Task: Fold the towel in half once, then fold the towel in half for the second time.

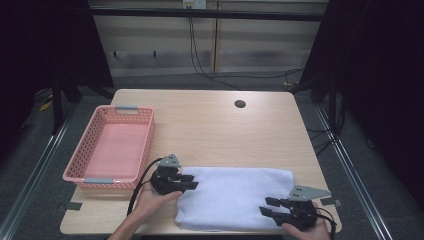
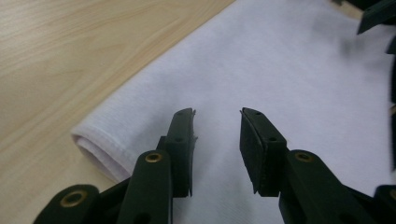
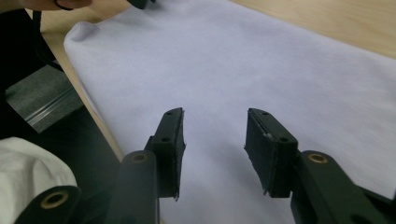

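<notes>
A folded white towel [image 1: 235,197] is lying along the near edge of the bench [image 1: 210,120], its rolled fold facing the left hand and its flat body spreading toward the right. The left gripper [image 1: 192,183] is hovering at the towel's left end with its jaws standing apart and nothing between them, the cloth lying beneath the pads [image 2: 252,140] in the left gripper view. The right gripper [image 1: 267,206] is sitting over the near right corner, jaws likewise apart and empty above the white cloth. Judging from this, the hands are setting up for the next pinch. To do it well, each gripper should be coming down squarely on an edge, catching all layers at once, and both should be lifting together so the fold stays neat. A pink basket [image 1: 80,172] is waiting, well apart, at the bench's left.
</notes>
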A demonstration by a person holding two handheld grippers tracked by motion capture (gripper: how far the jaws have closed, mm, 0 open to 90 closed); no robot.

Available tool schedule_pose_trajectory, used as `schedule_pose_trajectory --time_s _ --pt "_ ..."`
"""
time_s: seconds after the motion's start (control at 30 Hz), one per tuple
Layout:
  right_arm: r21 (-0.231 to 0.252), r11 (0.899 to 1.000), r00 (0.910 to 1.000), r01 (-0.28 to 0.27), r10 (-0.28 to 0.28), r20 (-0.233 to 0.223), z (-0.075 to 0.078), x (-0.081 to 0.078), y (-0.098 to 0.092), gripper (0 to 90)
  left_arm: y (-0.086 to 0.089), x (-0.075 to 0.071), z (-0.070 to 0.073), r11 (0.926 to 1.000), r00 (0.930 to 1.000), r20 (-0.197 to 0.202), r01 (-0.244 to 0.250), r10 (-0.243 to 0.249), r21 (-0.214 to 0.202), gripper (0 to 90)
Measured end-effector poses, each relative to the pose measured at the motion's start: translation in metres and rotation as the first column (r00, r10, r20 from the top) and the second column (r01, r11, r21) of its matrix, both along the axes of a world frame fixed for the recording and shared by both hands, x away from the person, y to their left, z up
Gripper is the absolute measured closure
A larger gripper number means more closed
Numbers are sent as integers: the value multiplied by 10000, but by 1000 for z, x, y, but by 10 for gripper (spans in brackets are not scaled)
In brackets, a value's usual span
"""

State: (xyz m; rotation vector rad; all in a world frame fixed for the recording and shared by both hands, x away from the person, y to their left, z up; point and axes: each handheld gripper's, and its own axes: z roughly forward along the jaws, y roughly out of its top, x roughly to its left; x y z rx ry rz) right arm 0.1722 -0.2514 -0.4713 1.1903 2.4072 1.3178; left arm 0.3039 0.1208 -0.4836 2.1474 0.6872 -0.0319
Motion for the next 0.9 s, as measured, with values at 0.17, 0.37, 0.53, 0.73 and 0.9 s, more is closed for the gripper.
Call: schedule_pose_trajectory --time_s 0.17,0.37,0.53,0.73,0.9 --pt "-635 9946 9965 -816 800 -260 -9 17 35 522 -7 4 -13 9991 9997 -238 95 -85 412 656" --pt "-1388 9816 9906 -1309 1239 -576 -20 26 53 511 -5 8 -15 9996 9995 -320 19 -10 272 689" --pt "-1233 9828 9892 -1372 1295 -680 -22 40 44 635 -10 13 -16 9996 9995 -231 -210 214 178 679" --pt "-1299 9855 9930 -1094 1024 -597 -23 57 33 644 -19 21 -18 9987 9984 -259 -511 511 -19 638" --pt "-1445 9860 9956 -834 762 -544 -22 68 21 650 -24 24 -16 9990 9983 -393 -423 428 132 612"
